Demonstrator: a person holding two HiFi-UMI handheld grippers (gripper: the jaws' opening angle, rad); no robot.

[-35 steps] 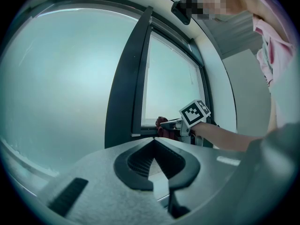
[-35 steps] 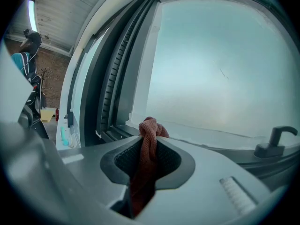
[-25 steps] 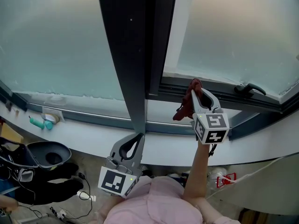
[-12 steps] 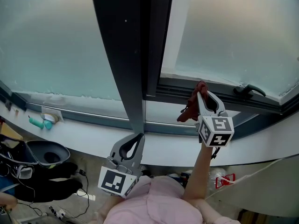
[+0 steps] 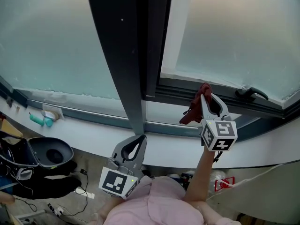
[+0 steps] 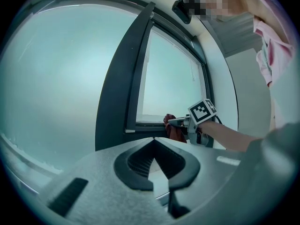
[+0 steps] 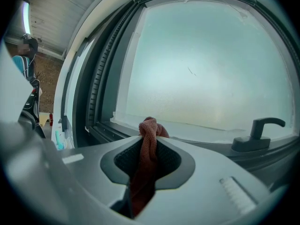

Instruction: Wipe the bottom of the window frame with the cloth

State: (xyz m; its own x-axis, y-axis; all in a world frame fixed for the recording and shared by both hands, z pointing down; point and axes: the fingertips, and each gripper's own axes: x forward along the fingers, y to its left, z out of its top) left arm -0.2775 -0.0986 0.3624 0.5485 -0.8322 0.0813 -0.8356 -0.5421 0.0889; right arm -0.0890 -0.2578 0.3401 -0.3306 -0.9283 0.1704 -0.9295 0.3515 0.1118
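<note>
My right gripper (image 5: 205,91) is shut on a reddish-brown cloth (image 5: 192,109), whose bunched top touches the dark bottom rail of the window frame (image 5: 178,86) of the right pane. In the right gripper view the cloth (image 7: 149,146) fills the gap between the jaws of the right gripper (image 7: 150,131) and pokes out toward the frosted glass. My left gripper (image 5: 139,138) hangs low beside the white sill, shut with nothing in it. In the left gripper view, past the left gripper (image 6: 153,143), the cloth (image 6: 173,131) shows.
A dark vertical mullion (image 5: 124,55) splits the two panes. A black window handle (image 5: 251,94) sits on the rail right of the cloth. The white sill (image 5: 89,128) carries a teal object (image 5: 40,121). A black bin (image 5: 44,154) and cables lie on the floor at left.
My right gripper has slid a little to the right along the bottom rail with the cloth in it. My left gripper has stayed where it was.
</note>
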